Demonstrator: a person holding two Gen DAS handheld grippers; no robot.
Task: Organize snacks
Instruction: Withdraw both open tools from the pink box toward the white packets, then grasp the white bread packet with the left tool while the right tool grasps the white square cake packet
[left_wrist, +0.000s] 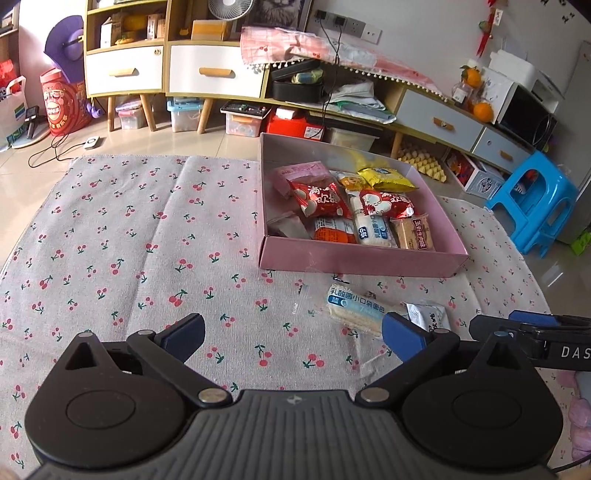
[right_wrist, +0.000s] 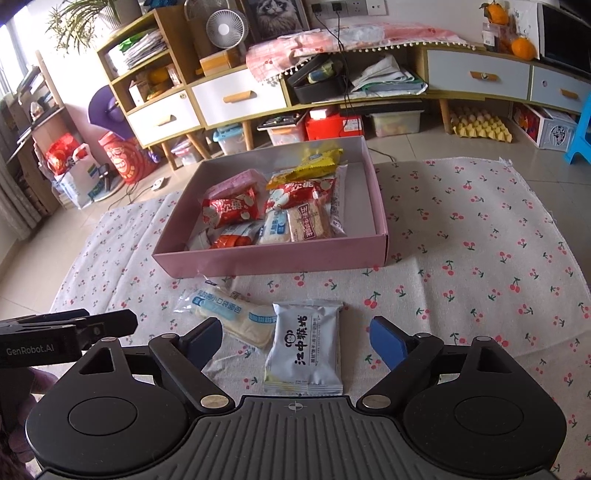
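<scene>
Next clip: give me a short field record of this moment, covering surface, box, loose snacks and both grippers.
surface: cherry-print cloth
box: pink box, open, holding many snack packets
loose snacks: bread packet and white packet on the cloth in front of the box, edges overlapping
left gripper: open, empty, over the cloth left of the bread packet
right gripper: open, holding nothing, white packet lying between its fingers
left to do: two loose packets not yet in the box

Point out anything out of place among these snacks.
Two packets lie on the cherry cloth outside the pink box: a blue-and-white bread packet and a grey-white packet, overlapping slightly. Every other snack is boxed.
</scene>
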